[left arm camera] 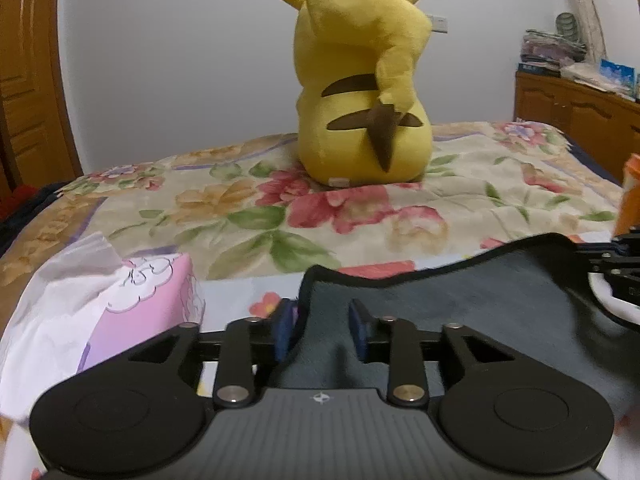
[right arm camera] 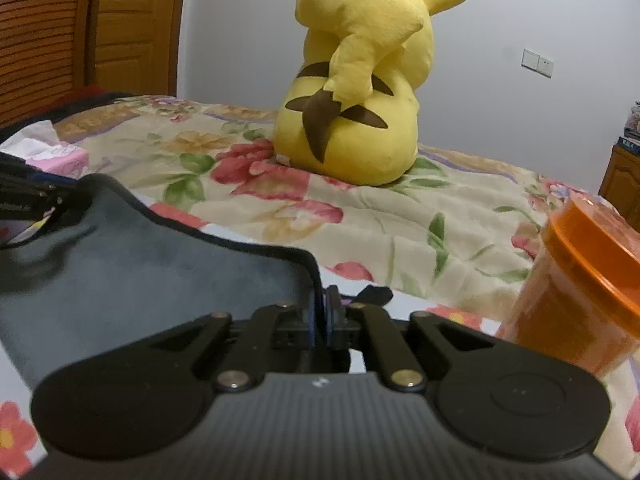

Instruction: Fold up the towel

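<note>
A dark grey towel (left arm camera: pixel 480 300) with a black hem hangs stretched between my two grippers above the floral bed. My left gripper (left arm camera: pixel 322 330) has the towel's left corner bunched between its blue pads, which stand a little apart around the cloth. My right gripper (right arm camera: pixel 322 318) is shut on the towel's right corner (right arm camera: pixel 200 280), pads pressed together on the hem. Each gripper shows at the edge of the other's view: the right gripper (left arm camera: pixel 616 268) and the left gripper (right arm camera: pixel 28 196).
A big yellow Pikachu plush (left arm camera: pixel 360 92) sits on the floral quilt (left arm camera: pixel 240 208) ahead. A pink tissue box (left arm camera: pixel 132 312) lies at the left. An orange lidded jar (right arm camera: pixel 580 280) stands at the right. A wooden cabinet (left arm camera: pixel 580 116) is at the far right.
</note>
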Demonstrator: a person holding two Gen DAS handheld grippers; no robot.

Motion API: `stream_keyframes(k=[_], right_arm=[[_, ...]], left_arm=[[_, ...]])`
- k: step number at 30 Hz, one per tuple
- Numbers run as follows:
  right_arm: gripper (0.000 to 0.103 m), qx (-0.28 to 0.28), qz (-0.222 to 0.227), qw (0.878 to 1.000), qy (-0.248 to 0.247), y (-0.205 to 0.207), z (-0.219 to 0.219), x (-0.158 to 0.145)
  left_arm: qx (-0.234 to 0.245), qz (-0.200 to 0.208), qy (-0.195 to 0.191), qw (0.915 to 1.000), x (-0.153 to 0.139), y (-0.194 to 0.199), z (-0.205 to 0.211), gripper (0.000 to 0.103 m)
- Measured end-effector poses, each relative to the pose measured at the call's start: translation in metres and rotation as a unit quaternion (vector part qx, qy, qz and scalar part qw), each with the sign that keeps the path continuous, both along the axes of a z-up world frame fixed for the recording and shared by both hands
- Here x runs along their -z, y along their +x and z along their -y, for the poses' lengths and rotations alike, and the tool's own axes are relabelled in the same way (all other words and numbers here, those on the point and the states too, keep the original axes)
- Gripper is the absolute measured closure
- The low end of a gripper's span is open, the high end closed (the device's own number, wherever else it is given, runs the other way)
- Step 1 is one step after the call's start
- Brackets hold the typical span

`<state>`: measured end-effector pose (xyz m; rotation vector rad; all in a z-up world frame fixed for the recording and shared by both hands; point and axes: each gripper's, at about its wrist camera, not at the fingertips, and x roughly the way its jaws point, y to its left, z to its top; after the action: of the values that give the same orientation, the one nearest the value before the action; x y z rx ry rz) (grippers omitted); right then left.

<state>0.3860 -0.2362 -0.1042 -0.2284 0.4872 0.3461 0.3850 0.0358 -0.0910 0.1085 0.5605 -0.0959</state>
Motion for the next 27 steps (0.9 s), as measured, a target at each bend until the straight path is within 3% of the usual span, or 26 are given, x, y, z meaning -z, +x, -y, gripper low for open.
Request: stream_keyframes(k=[2, 17, 26, 27], right_arm=[[0.089, 0.005, -0.002, 1.000, 0.002, -0.006, 0.000, -0.003], [0.089, 0.014, -0.025, 0.999, 0.034, -0.061, 0.008, -0.030], [0.087, 0.020, -0.026, 0.998, 0.050, -0.094, 0.013, -0.054], [0.079, 0.020, -0.025, 0.998, 0.051, -0.098, 0.014, -0.056]], left_arm=[[0.004, -0.005, 0.000, 1.0000, -0.001, -0.008, 0.002, 0.061], [0.021, -0.020, 0.004, 0.9996, -0.028, -0.068, 0.012, 0.059], [0.023, -0.008, 0.002, 0.9997, -0.056, -0.101, 0.017, 0.042], [0.022, -0.005, 0.002, 0.9997, -0.059, -0.104, 0.017, 0.039]])
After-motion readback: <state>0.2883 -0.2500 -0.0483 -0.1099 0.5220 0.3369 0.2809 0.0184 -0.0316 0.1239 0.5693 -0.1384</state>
